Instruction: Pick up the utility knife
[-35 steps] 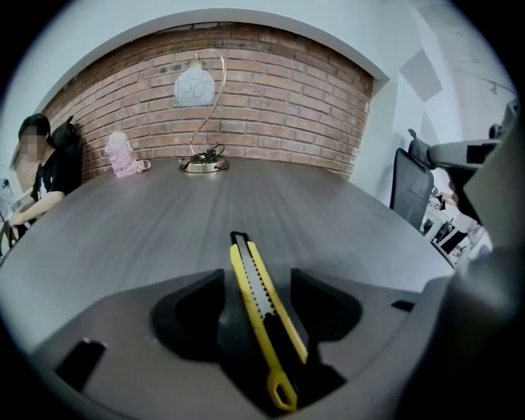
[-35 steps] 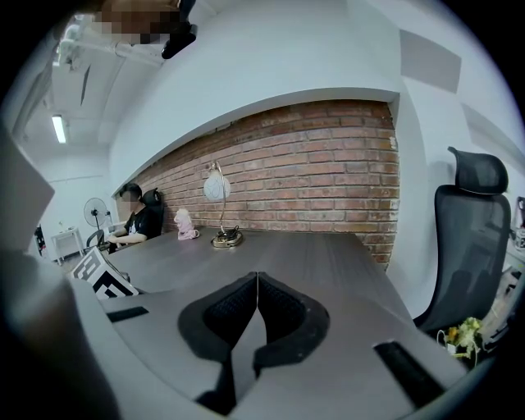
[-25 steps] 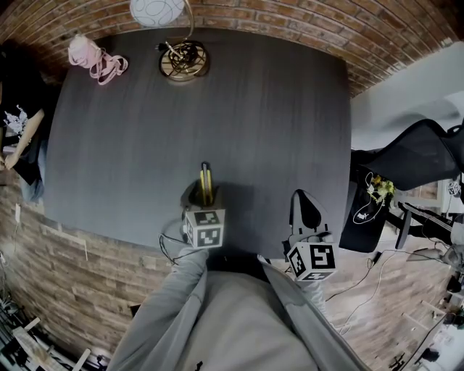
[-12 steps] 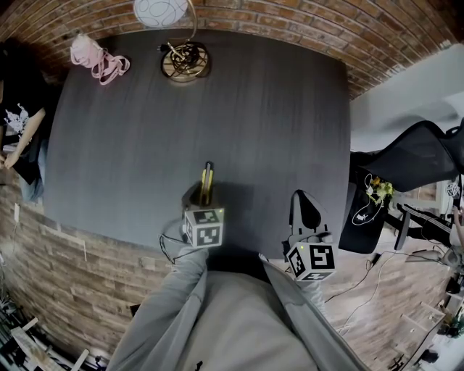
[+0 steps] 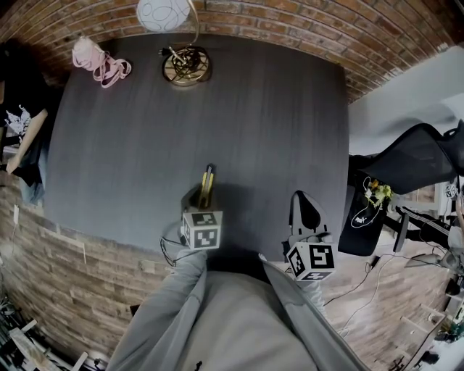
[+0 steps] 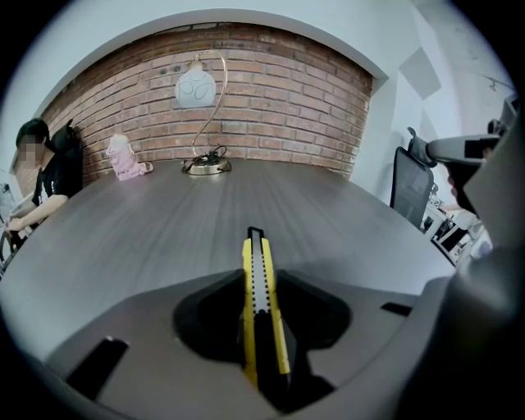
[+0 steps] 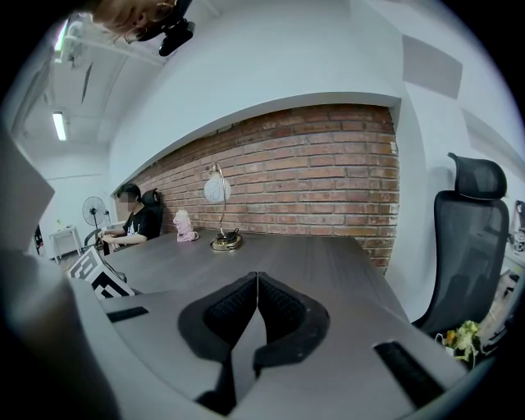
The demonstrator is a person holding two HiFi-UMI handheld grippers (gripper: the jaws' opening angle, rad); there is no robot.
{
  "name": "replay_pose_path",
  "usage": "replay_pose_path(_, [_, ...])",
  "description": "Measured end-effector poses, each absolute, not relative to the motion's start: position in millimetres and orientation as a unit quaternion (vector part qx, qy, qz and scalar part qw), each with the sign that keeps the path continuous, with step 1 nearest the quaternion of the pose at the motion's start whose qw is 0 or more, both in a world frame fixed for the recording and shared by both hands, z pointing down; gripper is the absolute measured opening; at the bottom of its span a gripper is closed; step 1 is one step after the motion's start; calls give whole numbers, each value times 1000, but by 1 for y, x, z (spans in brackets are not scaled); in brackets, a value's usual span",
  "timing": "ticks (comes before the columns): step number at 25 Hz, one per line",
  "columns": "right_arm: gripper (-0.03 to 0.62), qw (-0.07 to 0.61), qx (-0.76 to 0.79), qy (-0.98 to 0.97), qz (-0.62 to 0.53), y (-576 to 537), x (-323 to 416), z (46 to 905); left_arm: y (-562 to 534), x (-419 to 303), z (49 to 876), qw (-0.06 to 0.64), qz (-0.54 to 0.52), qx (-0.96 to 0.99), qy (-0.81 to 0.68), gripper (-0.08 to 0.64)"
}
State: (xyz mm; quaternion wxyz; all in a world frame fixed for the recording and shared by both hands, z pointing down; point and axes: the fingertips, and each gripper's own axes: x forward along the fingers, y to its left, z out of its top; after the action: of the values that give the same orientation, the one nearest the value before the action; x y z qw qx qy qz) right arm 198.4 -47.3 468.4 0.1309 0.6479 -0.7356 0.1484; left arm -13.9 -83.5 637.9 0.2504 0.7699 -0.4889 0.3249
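Head view looks steeply down on a dark table [image 5: 217,109] set against a brick wall [image 5: 304,22]; the left gripper [image 5: 204,197] sits over the near part of the table, left of the middle, and the right gripper [image 5: 304,201] hangs at the near right edge, well apart from it. The yellow utility knife [image 5: 207,182] lies between the left jaws, with its far end sticking out past them toward the far side. Left gripper view shows the same knife [image 6: 257,261] standing on its narrow edge, black slider track up, and the left gripper [image 6: 261,285] has just been closing its jaws; they now sit narrow against both flat sides of the yellow body, gripping it. Whether the knife touches the tabletop I cannot tell.

Right gripper view shows the right gripper [image 7: 257,305] with its black pads pressed together and nothing between them; it points across the table toward the far wall.

At the far edge stands a brass lamp [image 5: 186,64] with a white globe; left of it lies a pink object [image 5: 96,56]. A person [image 5: 22,138] sits at the table's left side; a black office chair [image 5: 420,156] stands off to the right.
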Motion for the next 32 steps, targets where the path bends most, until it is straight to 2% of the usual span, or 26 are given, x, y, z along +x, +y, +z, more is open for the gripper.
replay_pose_path(15, [18,118,640,-748,131,-65,184,454,-110,-20,580,212,279,797,-492,132])
replay_pose_path(32, [18,90,629,-766,97,-89,170,422,-145,-26,448,130,166,839,-501,132])
